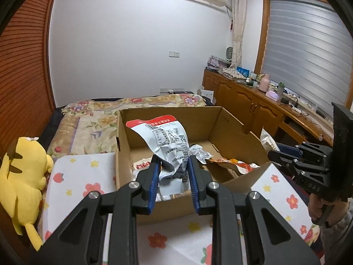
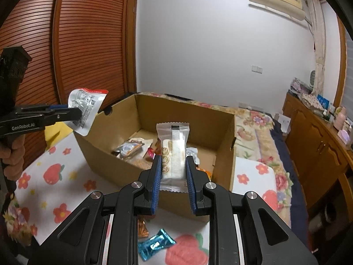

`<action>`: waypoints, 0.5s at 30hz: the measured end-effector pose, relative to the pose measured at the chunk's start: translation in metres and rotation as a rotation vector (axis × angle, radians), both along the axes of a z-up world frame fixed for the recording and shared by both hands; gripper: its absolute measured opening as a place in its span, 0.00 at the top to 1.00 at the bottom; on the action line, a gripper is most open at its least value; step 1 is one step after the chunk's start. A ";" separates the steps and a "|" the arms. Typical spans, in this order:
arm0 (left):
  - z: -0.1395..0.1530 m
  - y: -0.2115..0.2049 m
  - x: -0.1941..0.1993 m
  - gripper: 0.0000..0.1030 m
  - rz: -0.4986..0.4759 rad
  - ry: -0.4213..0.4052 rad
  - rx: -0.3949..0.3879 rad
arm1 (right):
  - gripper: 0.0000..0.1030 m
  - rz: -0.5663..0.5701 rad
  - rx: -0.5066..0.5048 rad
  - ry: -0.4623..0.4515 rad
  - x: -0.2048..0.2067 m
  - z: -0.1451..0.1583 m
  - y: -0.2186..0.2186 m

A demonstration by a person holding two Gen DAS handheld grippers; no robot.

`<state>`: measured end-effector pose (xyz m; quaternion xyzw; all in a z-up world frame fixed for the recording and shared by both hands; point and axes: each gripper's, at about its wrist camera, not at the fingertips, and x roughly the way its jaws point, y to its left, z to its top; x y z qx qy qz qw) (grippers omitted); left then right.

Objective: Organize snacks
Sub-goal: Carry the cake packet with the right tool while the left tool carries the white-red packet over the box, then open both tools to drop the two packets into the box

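Observation:
An open cardboard box (image 1: 169, 111) stands on a flower-print cloth, with several snack packets (image 2: 128, 149) on its floor. My left gripper (image 1: 173, 165) is shut on a silver-grey pouch with a red top (image 1: 164, 137), held over the box's near side. In the right wrist view that left gripper (image 2: 76, 113) sits left of the box, with the pouch (image 2: 85, 108) sticking up from it. My right gripper (image 2: 173, 172) is shut on a clear packet of cream wafer biscuits (image 2: 174, 150), upright above the box's near wall (image 2: 123, 174). The right gripper (image 1: 273, 154) also shows at the box's right side.
A teal candy (image 2: 154, 244) and an orange packet (image 2: 142, 227) lie on the cloth below my right gripper. A yellow plush toy (image 1: 22, 176) lies at the left. Behind the box is a floral quilt (image 1: 99, 119); wooden cabinets (image 1: 242, 101) line the right.

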<state>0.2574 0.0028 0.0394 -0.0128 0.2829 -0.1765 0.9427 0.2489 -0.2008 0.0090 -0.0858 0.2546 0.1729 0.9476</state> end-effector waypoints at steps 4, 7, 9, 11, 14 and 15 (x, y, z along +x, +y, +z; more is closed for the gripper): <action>-0.004 -0.005 0.015 0.78 0.007 0.017 0.024 | 0.81 0.002 -0.002 0.018 0.017 -0.001 0.005; -0.011 -0.008 0.028 0.78 0.011 0.045 0.036 | 0.81 -0.003 -0.003 0.036 0.030 -0.003 0.009; -0.017 -0.009 0.035 0.78 0.013 0.067 0.041 | 0.81 0.001 -0.003 0.051 0.038 -0.004 0.011; -0.022 -0.009 0.041 0.78 0.016 0.085 0.044 | 0.81 0.000 -0.016 0.061 0.046 -0.006 0.014; -0.031 -0.009 0.051 0.78 0.018 0.121 0.054 | 0.81 -0.005 -0.018 0.084 0.056 -0.011 0.014; -0.033 -0.010 0.054 0.77 0.021 0.128 0.059 | 0.81 -0.007 -0.014 0.097 0.059 -0.014 0.013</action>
